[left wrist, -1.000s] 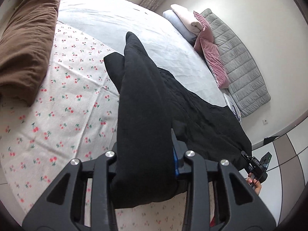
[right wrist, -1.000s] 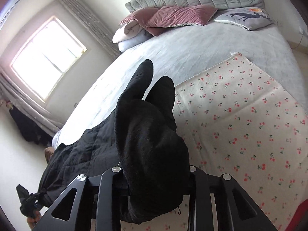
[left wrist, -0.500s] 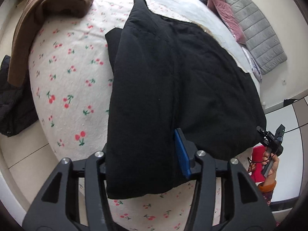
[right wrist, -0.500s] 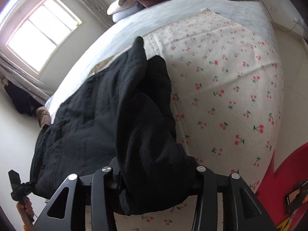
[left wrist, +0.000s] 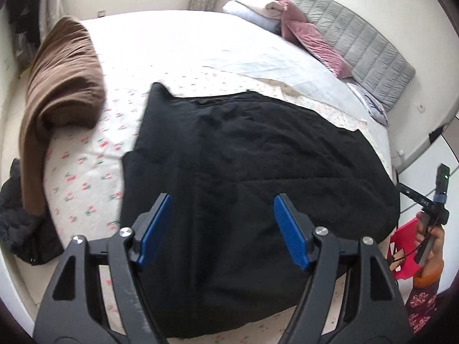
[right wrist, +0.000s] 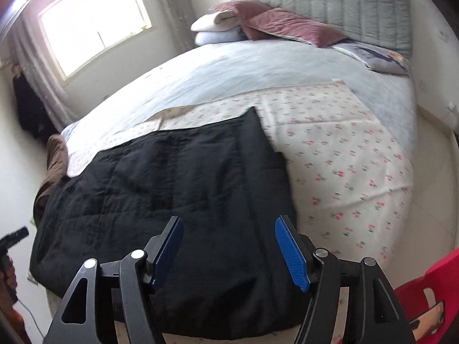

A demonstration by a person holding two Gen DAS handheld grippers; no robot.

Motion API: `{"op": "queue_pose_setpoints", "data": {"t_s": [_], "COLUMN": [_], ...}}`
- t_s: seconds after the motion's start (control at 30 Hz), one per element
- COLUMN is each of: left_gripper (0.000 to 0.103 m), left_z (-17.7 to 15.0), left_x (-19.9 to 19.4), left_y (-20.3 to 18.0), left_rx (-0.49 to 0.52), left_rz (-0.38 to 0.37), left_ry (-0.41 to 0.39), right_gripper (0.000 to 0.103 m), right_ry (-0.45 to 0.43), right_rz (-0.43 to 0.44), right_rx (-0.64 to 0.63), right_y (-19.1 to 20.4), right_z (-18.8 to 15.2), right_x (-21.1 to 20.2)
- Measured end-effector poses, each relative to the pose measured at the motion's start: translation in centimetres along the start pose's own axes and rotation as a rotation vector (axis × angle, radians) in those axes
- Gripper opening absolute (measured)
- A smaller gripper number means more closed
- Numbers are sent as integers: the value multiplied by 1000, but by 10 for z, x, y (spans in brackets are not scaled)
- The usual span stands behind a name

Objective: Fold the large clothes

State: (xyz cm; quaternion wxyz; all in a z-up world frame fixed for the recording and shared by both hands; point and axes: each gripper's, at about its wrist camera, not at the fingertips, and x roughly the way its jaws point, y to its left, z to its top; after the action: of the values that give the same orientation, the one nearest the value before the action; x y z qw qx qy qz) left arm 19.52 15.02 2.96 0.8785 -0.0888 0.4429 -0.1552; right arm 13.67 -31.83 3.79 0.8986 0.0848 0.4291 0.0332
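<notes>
Left wrist view is showing the left gripper (left wrist: 222, 226), its blue-padded fingers (left wrist: 155, 226) spreading apart with nothing pinched between them; a large black quilted garment (left wrist: 258, 186) is lying folded flat beneath them on a cherry-print sheet (left wrist: 86, 172) covering the foot of the bed (left wrist: 172, 37). No brand, label or readable writing is showing on anything. This view alone is taking in a brown blanket (left wrist: 60, 91) draped over the far corner of the bed, a dark padded garment (left wrist: 23, 229) slumping on the floor below it, and, at the right edge, the person's other hand (left wrist: 430, 240) gripping a black handle beside something red. Right wrist view is showing the right gripper (right wrist: 229, 246), its fingers (right wrist: 291, 255) likewise widening and clear of the cloth, hovering over the near edge of the same black garment (right wrist: 172, 189). Only here are a bright window (right wrist: 94, 20) and a printed cushion (right wrist: 375, 57) by the grey headboard (right wrist: 330, 8) appearing clearly, along with a red object (right wrist: 436, 281) at the lower right. Pink pillows (right wrist: 275, 25) are lying at the head of the bed in both views.
</notes>
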Motion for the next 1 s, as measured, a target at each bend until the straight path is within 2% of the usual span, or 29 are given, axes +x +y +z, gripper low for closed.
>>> {"op": "queue_pose_setpoints", "data": {"t_s": [0.1,0.17,0.23,0.27,0.3,0.4,0.47,0.53,0.57,0.63,0.7,0.77,0.8,0.9,1.0], "left_gripper": [74,74,74,74,74,72,72,73,73,72,72,71,71,71,71], "left_z": [6,8,15,19,27,55,71,85,91,98,99,97,96,94,92], "left_x": [35,64,93,107,125,165,177,180,179,177,172,165,162,162,151], "left_y": [-46,-69,-84,-88,-85,-62,-50,-26,-11,21,60,92,103,124,134], "left_rx": [112,172,253,290,299,242,241,212,183,118,-11,-111,-134,-176,-185], "left_rz": [-77,-102,-60,-18,22,76,131,152,165,246,252,269,297,415,529], "left_ry": [14,35,29,16,22,50,13,-13,-26,-39,-33,-32,-31,7,32], "right_gripper": [67,67,67,67,67,67,67,67,67,68,71,71,71,71,71], "right_ry": [28,62,83,78,64,47,16,-17,-34,-49,-60,-35,-17,10,29], "right_rz": [55,103,128,110,87,70,43,21,-1,-25,-52,-118,-108,-210,-263], "right_rx": [-195,-288,-348,-366,-377,-328,-310,-310,-310,-281,-217,-107,-36,129,294], "right_y": [82,122,150,157,160,152,142,127,117,88,52,2,-25,-91,-140], "right_z": [3,5,12,17,22,49,66,80,85,96,103,107,109,105,93], "right_x": [37,69,103,119,135,177,192,201,202,205,205,207,207,199,180]}}
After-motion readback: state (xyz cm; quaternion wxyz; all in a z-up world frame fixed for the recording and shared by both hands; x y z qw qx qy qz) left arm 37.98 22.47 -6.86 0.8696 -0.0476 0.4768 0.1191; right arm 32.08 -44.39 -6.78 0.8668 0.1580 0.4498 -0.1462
